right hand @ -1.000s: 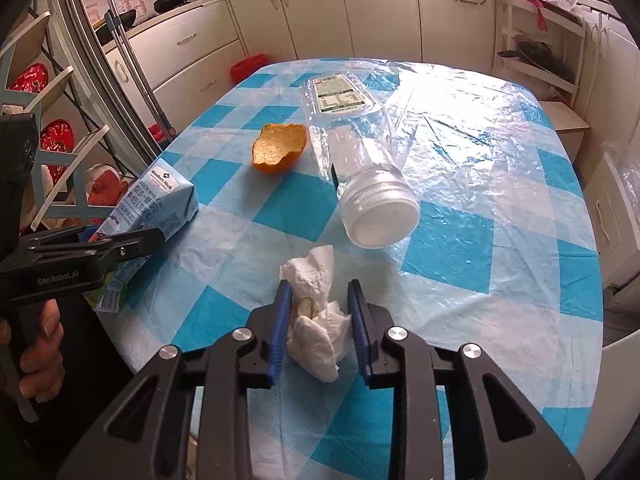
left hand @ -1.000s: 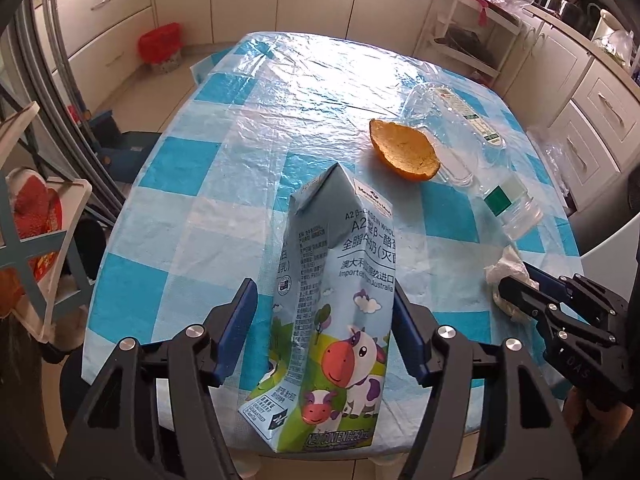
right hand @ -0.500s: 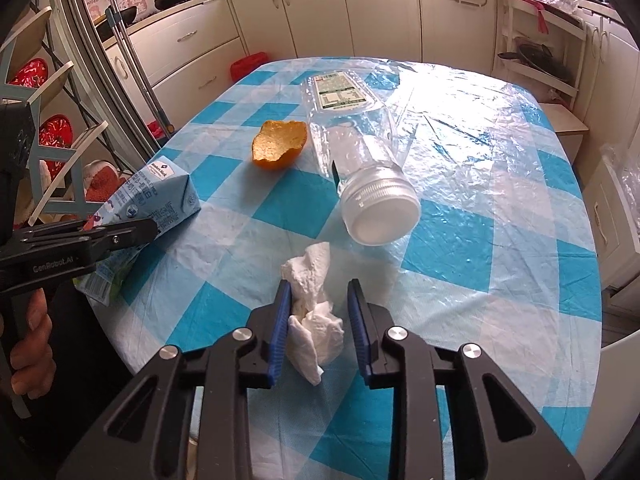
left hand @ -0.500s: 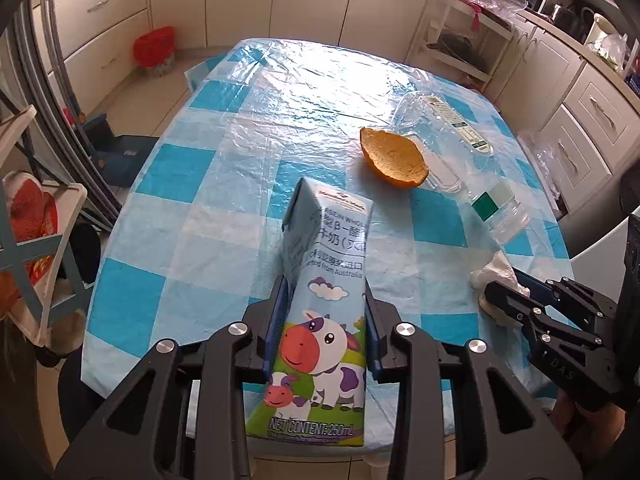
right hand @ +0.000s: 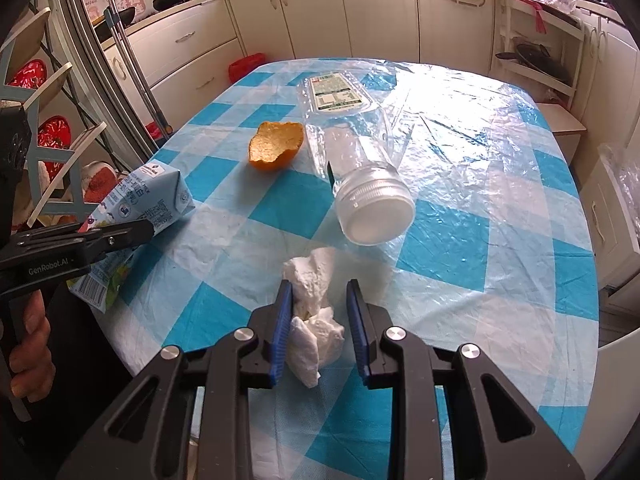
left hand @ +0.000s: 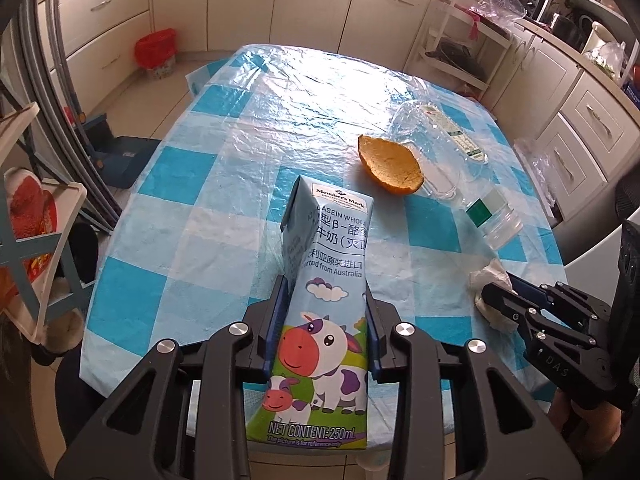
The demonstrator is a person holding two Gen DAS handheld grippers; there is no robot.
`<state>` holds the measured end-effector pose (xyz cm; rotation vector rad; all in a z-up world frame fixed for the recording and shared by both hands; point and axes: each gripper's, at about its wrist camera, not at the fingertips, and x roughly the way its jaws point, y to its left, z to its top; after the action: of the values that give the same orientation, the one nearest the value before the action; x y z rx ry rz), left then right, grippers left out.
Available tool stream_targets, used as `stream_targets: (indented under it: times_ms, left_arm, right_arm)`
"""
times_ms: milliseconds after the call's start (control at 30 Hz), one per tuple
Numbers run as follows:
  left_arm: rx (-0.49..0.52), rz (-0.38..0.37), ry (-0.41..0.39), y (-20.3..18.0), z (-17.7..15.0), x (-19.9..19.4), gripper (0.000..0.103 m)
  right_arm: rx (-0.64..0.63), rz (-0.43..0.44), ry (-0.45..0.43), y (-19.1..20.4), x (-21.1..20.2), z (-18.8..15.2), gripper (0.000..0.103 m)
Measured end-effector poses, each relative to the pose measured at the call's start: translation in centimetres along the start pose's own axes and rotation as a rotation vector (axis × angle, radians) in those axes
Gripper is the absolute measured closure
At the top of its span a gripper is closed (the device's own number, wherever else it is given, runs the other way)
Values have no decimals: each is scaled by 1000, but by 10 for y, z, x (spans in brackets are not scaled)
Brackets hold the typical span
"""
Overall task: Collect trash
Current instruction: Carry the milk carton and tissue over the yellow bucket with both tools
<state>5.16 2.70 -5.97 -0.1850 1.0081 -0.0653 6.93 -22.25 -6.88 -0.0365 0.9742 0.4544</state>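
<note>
Milk carton (left hand: 326, 300): glossy printed card, cartoon cow, tilted at the near edge of the surface (left hand: 224, 148); left gripper (left hand: 325, 328) has both blue fingers (left hand: 276, 324) clamped on its sides, after standing wide of it a second ago.
Crumpled tissue (right hand: 314, 312): soft white wad between the right gripper (right hand: 320, 326) fingers, which are closing; the right one is not yet touching.
Orange peel (right hand: 276, 146): pitted, cupped, beside the bottle.
Plastic bottle (right hand: 356, 164): clear, crushed, lying flat.
Right view only: ribbed white cap (right hand: 378, 212), person's hand (right hand: 30, 344).
Surface cover: blue-white check under wrinkled clear film.
</note>
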Motion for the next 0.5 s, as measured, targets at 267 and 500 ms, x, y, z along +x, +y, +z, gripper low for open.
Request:
stream_targets:
  times_ms: [267, 500]
  left_arm:
    - [-4, 10, 25, 6, -5, 8, 70]
    - [-44, -11, -3, 11, -6, 1, 71]
  right_arm:
    - [-4, -3, 5, 0, 1, 0, 78]
    - [-3, 3, -2, -1, -1, 1, 83]
